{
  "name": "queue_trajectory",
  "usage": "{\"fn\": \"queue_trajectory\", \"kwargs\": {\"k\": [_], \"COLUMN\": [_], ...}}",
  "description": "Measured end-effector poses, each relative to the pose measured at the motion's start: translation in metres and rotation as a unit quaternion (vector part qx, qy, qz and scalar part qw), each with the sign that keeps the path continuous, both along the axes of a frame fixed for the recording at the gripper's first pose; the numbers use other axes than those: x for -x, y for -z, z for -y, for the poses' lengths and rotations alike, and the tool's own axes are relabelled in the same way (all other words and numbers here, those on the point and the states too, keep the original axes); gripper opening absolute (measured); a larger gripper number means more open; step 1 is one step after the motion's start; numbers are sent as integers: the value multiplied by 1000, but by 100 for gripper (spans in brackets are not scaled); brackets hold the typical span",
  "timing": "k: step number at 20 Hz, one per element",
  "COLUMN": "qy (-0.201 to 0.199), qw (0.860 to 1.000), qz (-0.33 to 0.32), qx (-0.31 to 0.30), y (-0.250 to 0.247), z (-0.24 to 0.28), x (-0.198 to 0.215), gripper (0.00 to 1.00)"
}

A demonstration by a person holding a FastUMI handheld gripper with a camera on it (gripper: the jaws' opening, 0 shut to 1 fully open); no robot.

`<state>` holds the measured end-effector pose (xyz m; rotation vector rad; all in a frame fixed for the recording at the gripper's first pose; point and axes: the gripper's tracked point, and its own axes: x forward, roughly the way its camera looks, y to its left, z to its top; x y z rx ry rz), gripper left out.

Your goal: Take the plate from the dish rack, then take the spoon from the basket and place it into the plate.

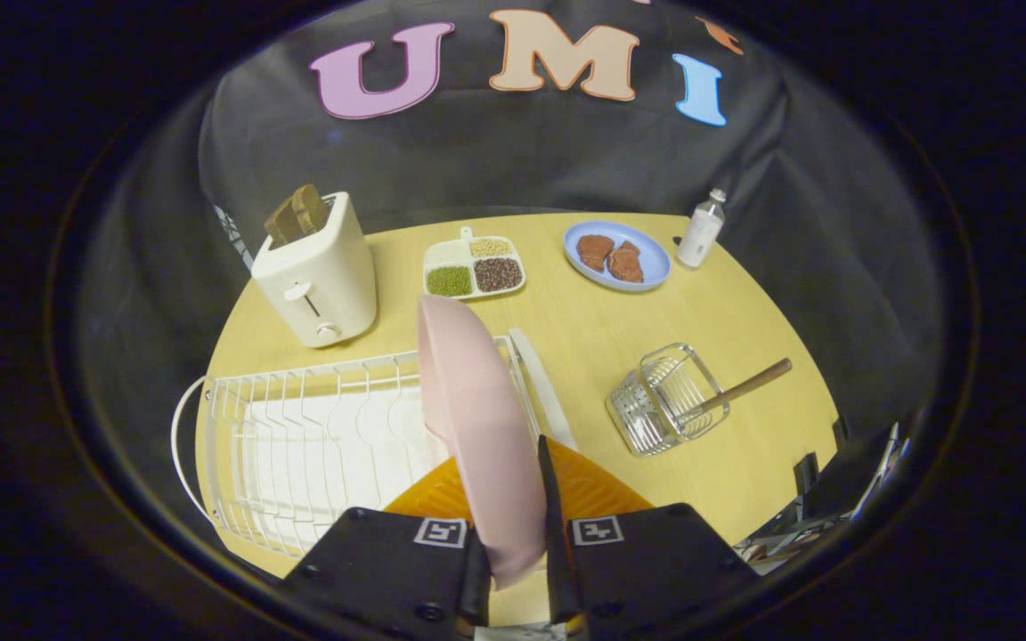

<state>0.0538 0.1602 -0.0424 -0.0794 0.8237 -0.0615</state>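
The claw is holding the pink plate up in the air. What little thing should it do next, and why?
Probably carry the pink plate a little away from the dish rack and lower it flat onto the bare table. The claw grips the plate on its edge between both fingers, held upright above the rack. The spoon waits in the basket, and it needs a flat plate to land in.

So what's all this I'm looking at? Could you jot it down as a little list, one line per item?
gripper: shut on the pink plate, held on edge
dish rack: white wire, beside the plate
basket: wire, on its side, wooden spoon handle poking out
toaster: bread in the slot
divided tray: beans and grains
blue plate: two brown pieces
bottle: beside the blue plate
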Motion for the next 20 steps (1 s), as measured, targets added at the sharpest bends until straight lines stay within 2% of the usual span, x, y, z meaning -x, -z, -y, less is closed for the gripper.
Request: {"fn": "queue_trajectory", "kwargs": {"k": [4,8,10,16,20], "qy": [7,-13,-6,56,125], "qw": [999,997,996,989,979], "qz": [20,65,79,128,147], "qx": [28,-36,-34,-46,-71], "y": [-19,-49,-64,-94,-94], "z": [7,-15,-7,42,96], "x": [4,-1,8,43,75], "gripper": [29,28,28,28,28]}}
